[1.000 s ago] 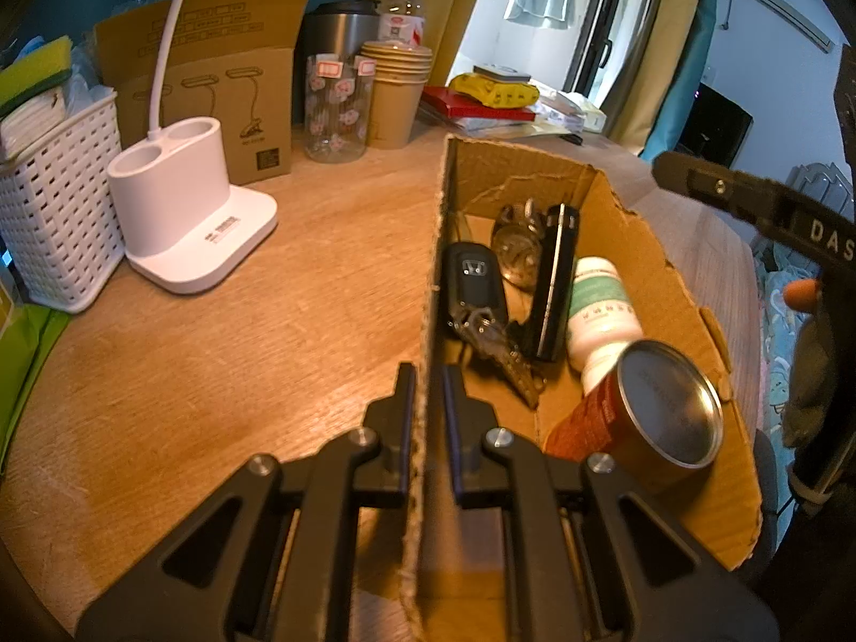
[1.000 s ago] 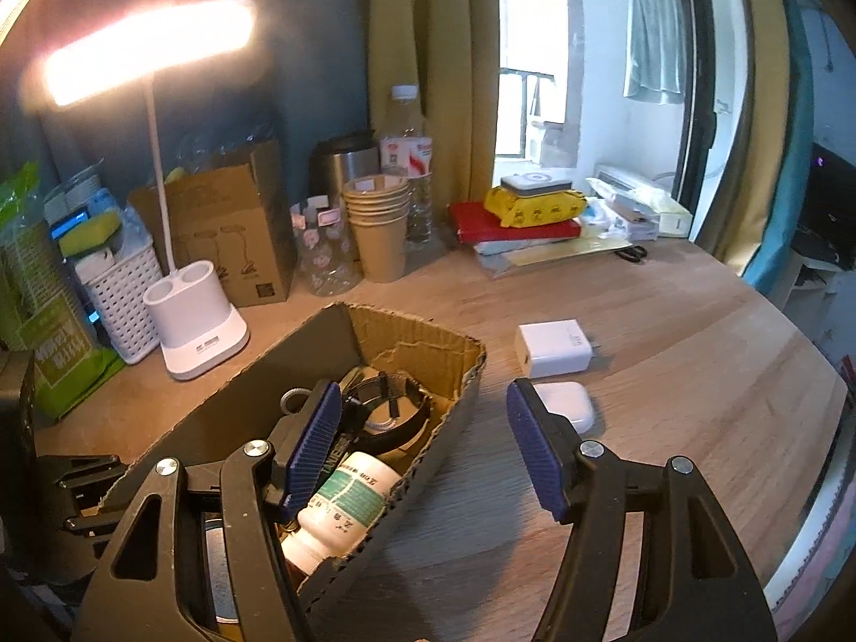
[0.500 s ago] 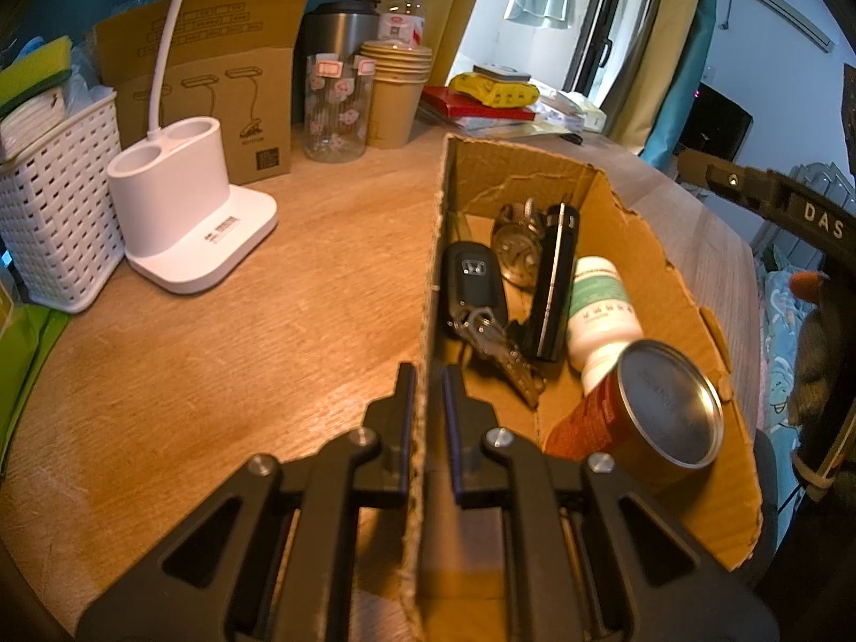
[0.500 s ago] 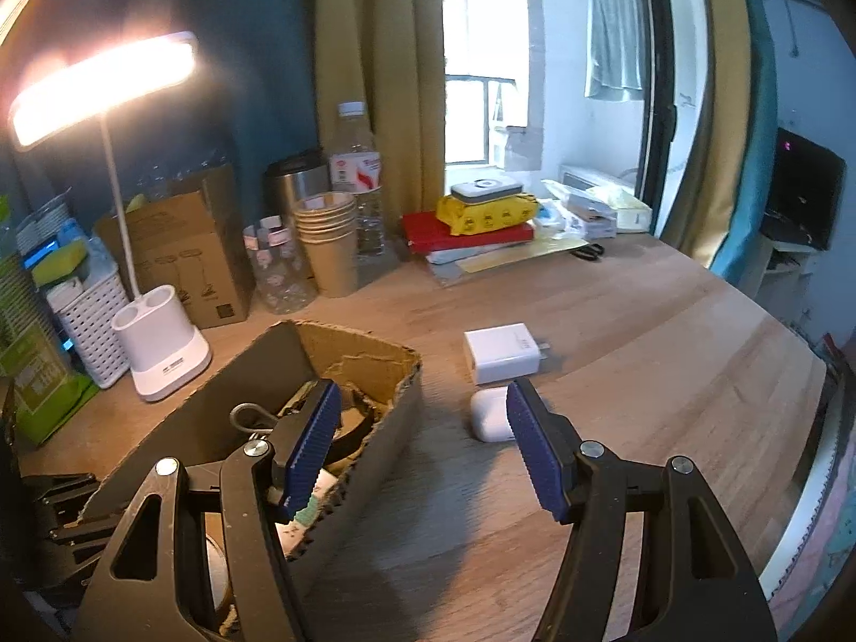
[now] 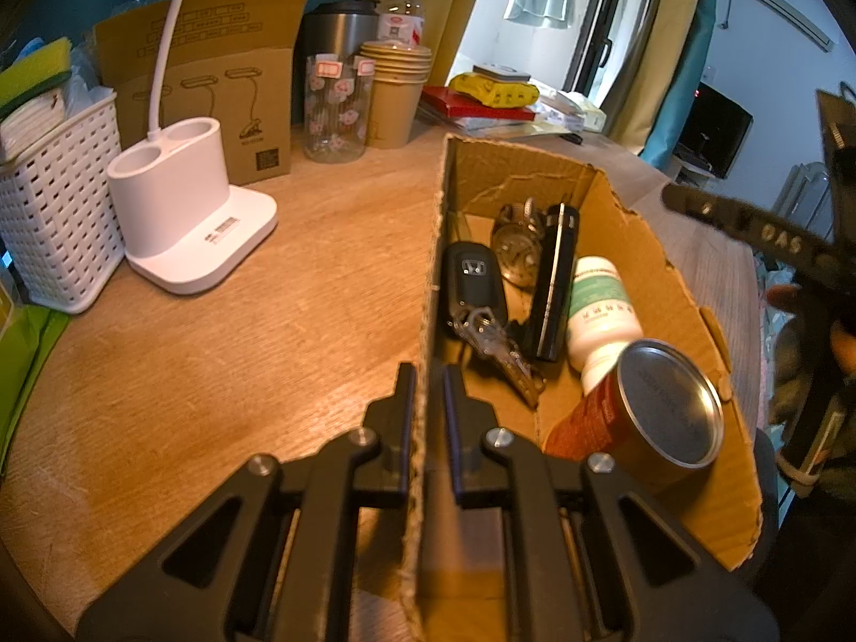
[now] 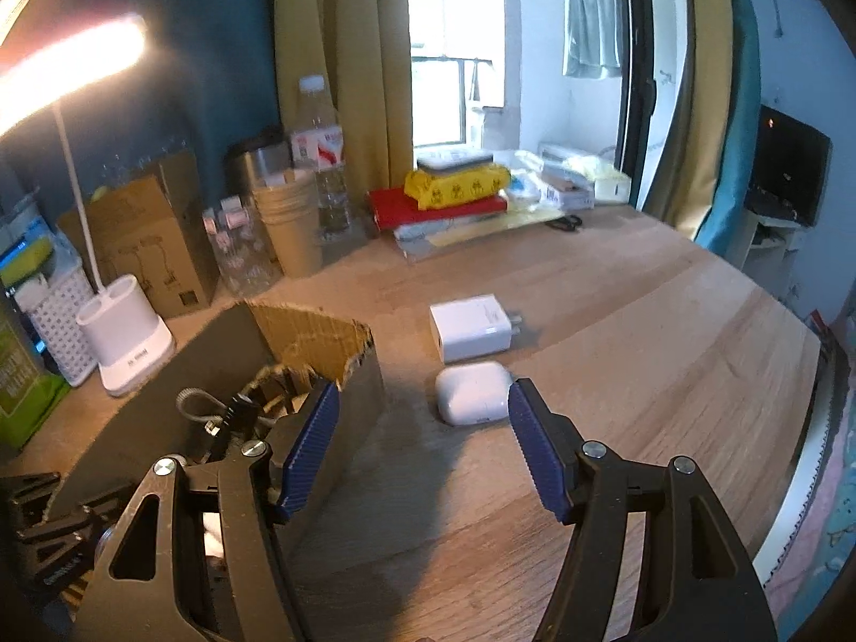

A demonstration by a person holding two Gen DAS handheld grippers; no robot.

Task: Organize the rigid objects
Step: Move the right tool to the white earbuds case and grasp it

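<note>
Right gripper [image 6: 422, 449] nearer earbud case [image 6: 472, 393], cardboard box [image 6: 224, 342] contents mostly hidden

a honda emblem marks the car key [image 5: 473, 281]; "das" stands on the right gripper [image 5: 776, 238].

left claw [image 5: 428, 406] clamped on cardboard box [image 5: 636, 246] wall | inside: car key [image 5: 473, 281], pill bottle [image 5: 602, 310], tin can [image 5: 658, 412]

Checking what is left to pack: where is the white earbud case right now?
In the right wrist view, the earbud case lies on the wooden table, outside the cardboard box to its right, just in front of the white charger and ahead of the open right gripper.
</note>
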